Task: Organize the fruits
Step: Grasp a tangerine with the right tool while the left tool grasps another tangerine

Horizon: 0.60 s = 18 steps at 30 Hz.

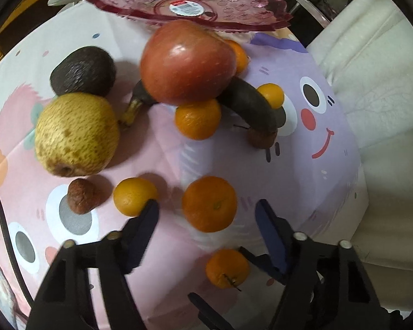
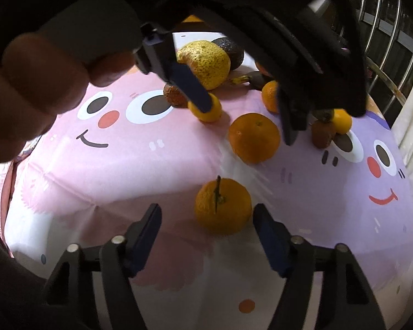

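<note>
Pretty much nothing is sorted yet, as far as I can tell. All the fruit is loose on the desk [image 1: 303,181] with its cartoon-face cloth, and the pink tray [image 1: 190,2] at the far edge looks empty apart from its sticker.

The left gripper [image 1: 208,206] has a mandarin [image 1: 209,204] sitting right between its fingers [image 1: 148,214]. They're spread on either side of it with gaps showing, so it's bracketed, not pinched. A smaller orange [image 1: 133,196] sits just outside the left finger, touching or nearly so, and there's a wrinkled brown fruit [image 1: 81,196] further out that way.

The right gripper [image 2: 206,217] is doing the same thing with a stemmed mandarin [image 2: 223,206]: fingers [image 2: 148,220] apart and the fruit between them. The fruit looks closer to the right-hand finger, but I can't say it's actually touching. No grip there either.

Beyond the left fingers is the main pile: a big red apple [image 1: 187,60] perched on a blackened banana [image 1: 250,104], another orange [image 1: 198,118] tucked under the apple, a spotty pear [image 1: 77,132] and a dark avocado [image 1: 82,68] off to the left.

So my read is that this is the very start. Two mandarins are about to be picked, and everything else is left to do, including that apple-on-banana stack, which looks like it could roll once anything shifts.
</note>
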Each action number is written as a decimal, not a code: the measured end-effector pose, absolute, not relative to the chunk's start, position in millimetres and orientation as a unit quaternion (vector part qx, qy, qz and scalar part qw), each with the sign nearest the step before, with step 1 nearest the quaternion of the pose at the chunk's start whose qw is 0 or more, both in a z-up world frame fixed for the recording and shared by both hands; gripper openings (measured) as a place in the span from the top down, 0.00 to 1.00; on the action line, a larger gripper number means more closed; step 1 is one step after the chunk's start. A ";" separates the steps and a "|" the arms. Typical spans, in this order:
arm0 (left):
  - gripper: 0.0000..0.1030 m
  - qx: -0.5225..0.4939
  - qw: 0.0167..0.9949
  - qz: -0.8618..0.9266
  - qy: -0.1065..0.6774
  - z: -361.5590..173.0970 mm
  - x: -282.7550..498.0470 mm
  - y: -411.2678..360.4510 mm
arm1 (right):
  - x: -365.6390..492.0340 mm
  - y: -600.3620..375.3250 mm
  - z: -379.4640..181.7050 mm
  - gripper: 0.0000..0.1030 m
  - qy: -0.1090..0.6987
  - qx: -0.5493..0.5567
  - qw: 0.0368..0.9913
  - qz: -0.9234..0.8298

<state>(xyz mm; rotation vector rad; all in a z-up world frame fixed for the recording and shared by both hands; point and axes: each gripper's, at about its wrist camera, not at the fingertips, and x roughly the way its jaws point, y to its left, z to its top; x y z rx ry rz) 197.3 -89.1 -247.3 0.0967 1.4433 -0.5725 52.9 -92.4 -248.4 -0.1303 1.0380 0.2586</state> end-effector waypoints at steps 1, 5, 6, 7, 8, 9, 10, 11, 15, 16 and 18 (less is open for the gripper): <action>0.45 0.045 0.711 -0.257 0.653 -249.0 197.1 -91.3 | 55.8 -94.8 -248.3 0.42 0.495 -0.061 0.858 0.123; 0.50 0.045 0.708 -0.250 0.659 -253.3 198.7 -92.9 | 59.6 -99.3 -246.5 0.51 0.497 -0.057 0.857 0.121; 0.52 0.046 0.709 -0.248 0.659 -253.7 198.7 -94.0 | 59.8 -100.6 -246.1 0.53 0.498 -0.056 0.857 0.120; 0.55 0.047 0.709 -0.247 0.659 -254.3 199.3 -94.8 | 60.0 -103.2 -245.3 0.54 0.499 -0.055 0.857 0.121; 0.55 0.049 0.710 -0.246 0.658 -255.1 199.6 -96.2 | 60.0 -104.5 -244.6 0.57 0.499 -0.054 0.856 0.121; 0.56 0.052 0.711 -0.245 0.658 -255.1 199.9 -97.3 | 60.0 -106.1 -243.9 0.60 0.500 -0.053 0.856 0.120; 0.56 0.054 0.711 -0.243 0.658 -255.7 200.1 -98.6 | 60.2 -108.4 -242.8 0.61 0.500 -0.049 0.856 0.120; 0.58 0.055 0.711 -0.241 0.658 -256.6 200.5 -98.8 | 60.4 -110.3 -241.9 0.61 0.502 -0.045 0.855 0.121; 0.59 0.048 0.710 -0.236 0.662 -256.9 200.9 -100.2 | 63.0 -117.0 -237.4 0.62 0.513 -0.027 0.850 0.121; 0.60 0.047 0.709 -0.235 0.663 -256.5 201.5 -99.8 | 66.6 -117.7 -236.6 0.62 0.520 -0.010 0.846 0.118; 0.60 0.046 0.711 -0.233 0.662 -253.4 201.2 -97.8 | 69.5 -128.3 -234.1 0.62 0.535 0.031 0.837 0.110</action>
